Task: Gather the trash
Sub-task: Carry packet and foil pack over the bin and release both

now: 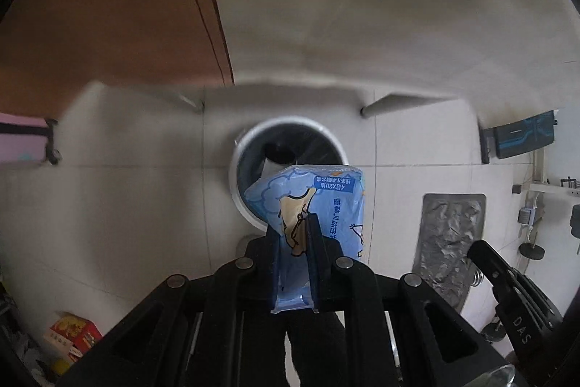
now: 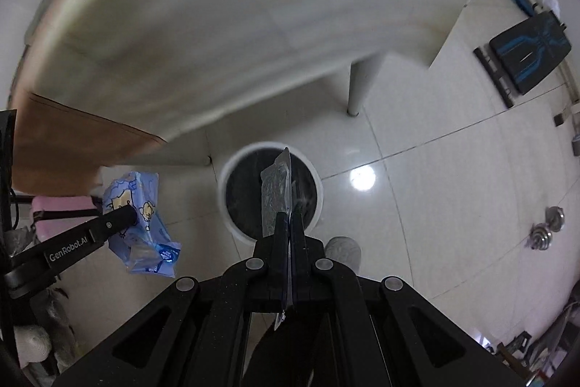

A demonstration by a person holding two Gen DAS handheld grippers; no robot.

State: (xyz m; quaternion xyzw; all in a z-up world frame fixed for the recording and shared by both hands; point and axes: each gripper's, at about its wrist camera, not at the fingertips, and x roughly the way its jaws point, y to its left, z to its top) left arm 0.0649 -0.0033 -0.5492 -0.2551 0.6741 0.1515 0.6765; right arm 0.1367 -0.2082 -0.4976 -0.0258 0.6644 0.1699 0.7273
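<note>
My left gripper (image 1: pixel 293 223) is shut on a blue tissue wrapper (image 1: pixel 319 198) and holds it in the air above the near rim of a white bin with a black liner (image 1: pixel 250 147) on the floor. The wrapper (image 2: pixel 139 202) and left gripper (image 2: pixel 123 216) also show in the right wrist view, left of the bin. My right gripper (image 2: pixel 289 218) is shut on a flat silver foil pack (image 2: pixel 275 191), held edge-on above the bin (image 2: pixel 232 176). The foil pack (image 1: pixel 449 242) and the right gripper's arm (image 1: pixel 507 281) appear at the right of the left wrist view.
A white table (image 2: pixel 217 24) with a leg (image 2: pixel 359 86) stands over the far side of the bin. A brown mat (image 2: pixel 72 133) lies on it. A black-and-blue bench (image 2: pixel 529 57) and dumbbells (image 2: pixel 543 227) sit on the tiled floor at right. A red box (image 1: pixel 72 336) lies at lower left.
</note>
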